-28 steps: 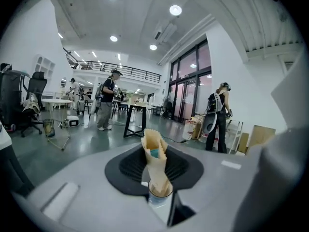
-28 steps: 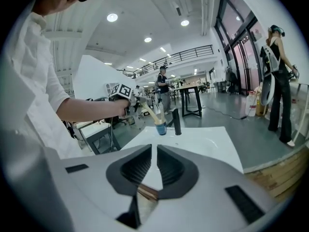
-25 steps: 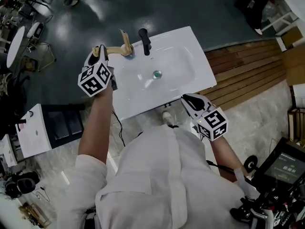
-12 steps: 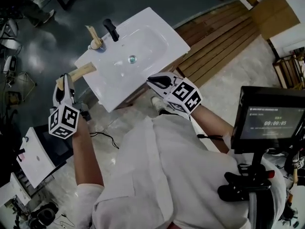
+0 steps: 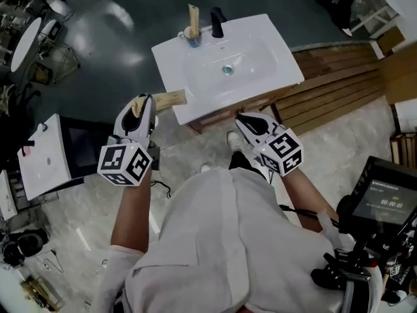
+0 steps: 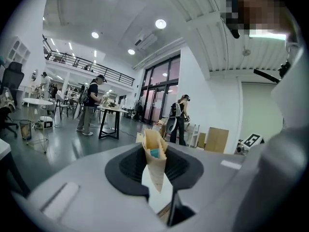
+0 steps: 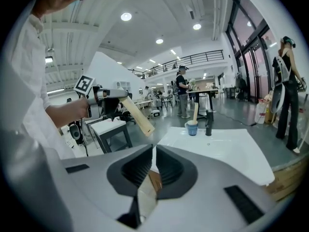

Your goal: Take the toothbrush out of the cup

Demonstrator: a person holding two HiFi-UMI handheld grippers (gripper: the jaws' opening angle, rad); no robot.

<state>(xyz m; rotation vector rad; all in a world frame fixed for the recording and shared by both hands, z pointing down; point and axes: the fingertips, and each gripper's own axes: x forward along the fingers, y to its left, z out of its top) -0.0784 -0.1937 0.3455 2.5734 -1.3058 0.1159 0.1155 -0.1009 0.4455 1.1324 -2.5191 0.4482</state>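
Observation:
A tan, flat toothbrush (image 5: 163, 100) sticks out of my left gripper (image 5: 144, 104), which is shut on it just off the front left corner of the white sink (image 5: 260, 60). In the left gripper view its end (image 6: 155, 158) stands between the jaws of that gripper (image 6: 157, 154). A blue cup (image 5: 191, 39) sits at the sink's back left with a second tan toothbrush (image 5: 193, 17) upright in it. The right gripper view shows that cup (image 7: 191, 128) beside the tap. My right gripper (image 5: 245, 120) hovers shut and empty before the sink's front edge.
A black tap (image 5: 217, 22) stands right of the cup, with a drain (image 5: 227, 70) in the basin. Wooden boards (image 5: 339, 87) lie to the right. A white cabinet (image 5: 44, 158) stands at the left, a screen on a stand (image 5: 384, 201) at the lower right. People stand far off.
My left gripper has drawn the toothbrush away from the cup, past the sink's front left corner. Both grippers have backed off from the sink, and the view has swung.

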